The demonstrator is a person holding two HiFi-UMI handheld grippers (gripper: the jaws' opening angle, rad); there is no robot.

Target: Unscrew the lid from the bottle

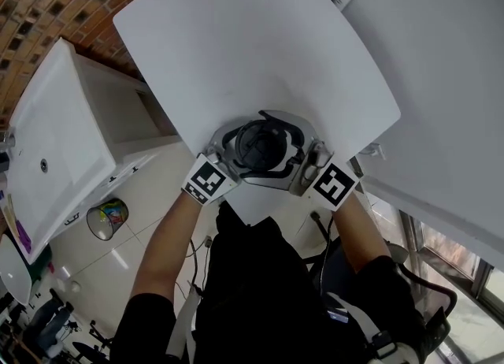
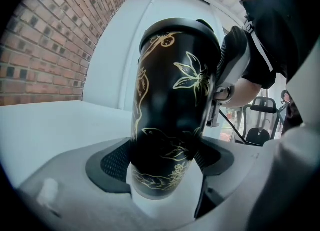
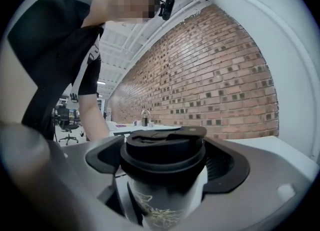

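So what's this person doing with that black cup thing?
A person is working two hand-held grippers over a white table. The left gripper clamps the body of a black bottle with gold flower drawings. The right gripper has its jaws around the lid and seems to press on it. The lid is on the bottle, not yet unscrewed.

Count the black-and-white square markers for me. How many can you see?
2. One marker square is left of the black bottle, and the other marker square is right of it. More may be hidden on other cube sides.
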